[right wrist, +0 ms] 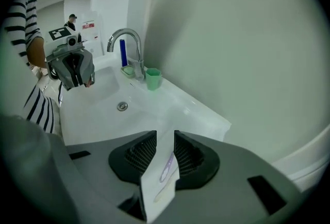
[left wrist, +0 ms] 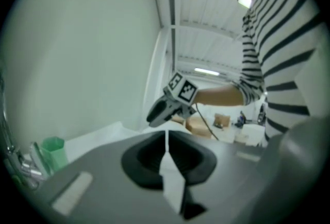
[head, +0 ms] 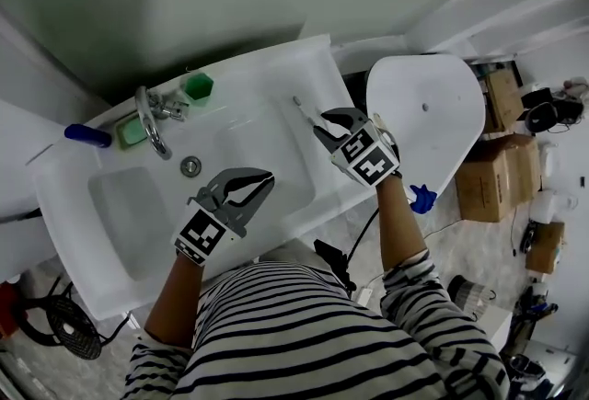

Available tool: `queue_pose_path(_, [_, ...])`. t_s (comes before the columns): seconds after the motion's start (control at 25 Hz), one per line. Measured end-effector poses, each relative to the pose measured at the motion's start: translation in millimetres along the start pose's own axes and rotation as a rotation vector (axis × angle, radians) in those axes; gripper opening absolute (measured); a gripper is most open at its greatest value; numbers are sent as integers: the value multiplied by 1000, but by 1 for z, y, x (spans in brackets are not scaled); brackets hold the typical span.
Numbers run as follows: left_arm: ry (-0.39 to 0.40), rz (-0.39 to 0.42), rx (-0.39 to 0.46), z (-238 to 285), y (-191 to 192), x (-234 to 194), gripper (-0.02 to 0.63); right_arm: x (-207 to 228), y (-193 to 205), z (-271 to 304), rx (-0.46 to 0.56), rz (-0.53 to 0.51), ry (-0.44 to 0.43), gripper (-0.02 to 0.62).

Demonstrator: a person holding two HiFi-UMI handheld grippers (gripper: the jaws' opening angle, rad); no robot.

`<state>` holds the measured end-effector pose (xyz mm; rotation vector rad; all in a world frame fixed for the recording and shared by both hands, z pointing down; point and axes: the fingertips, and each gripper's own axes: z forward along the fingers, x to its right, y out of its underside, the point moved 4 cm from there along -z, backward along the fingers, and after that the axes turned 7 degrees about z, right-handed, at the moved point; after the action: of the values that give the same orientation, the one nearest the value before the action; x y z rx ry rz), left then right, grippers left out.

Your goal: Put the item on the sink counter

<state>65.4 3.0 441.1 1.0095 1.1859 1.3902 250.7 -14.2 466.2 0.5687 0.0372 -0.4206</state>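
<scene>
With right tongs (right wrist: 164, 136) clamped narrowly on a flat white packet (right wrist: 161, 181) (purple brush shape showing through its face), jaws on either side of the card. With left tongs (left wrist: 166, 134) closed, tips meeting, apparently empty. Hard to be sure of the pale sliver between them, probably basin (head: 138, 214) showing through.

Holding the packet over the right end of the counter (head: 290, 67), clear of the surface and well apart from tap (head: 152, 124) and cup (head: 199, 85) at the back left. Not yet set down.

Judging by looks: light, thin, stiffish card or plastic, so little weight to fight, but easily bent or creased if squeezed hard. Likely slick on the faces, so could slip from the ribbed jaws or skate on the glossy counter. Best taken across the flat faces near one end, as now, leaving the far end free to touch down first. Worth laying flat rather than dropping on edge, and keeping away from the slope into the basin.
</scene>
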Motion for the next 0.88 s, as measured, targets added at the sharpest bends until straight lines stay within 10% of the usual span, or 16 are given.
queue_pose_path(0.88, [37,-17,-21,35,5,15,18,20,60,57,-145,118,-25,91])
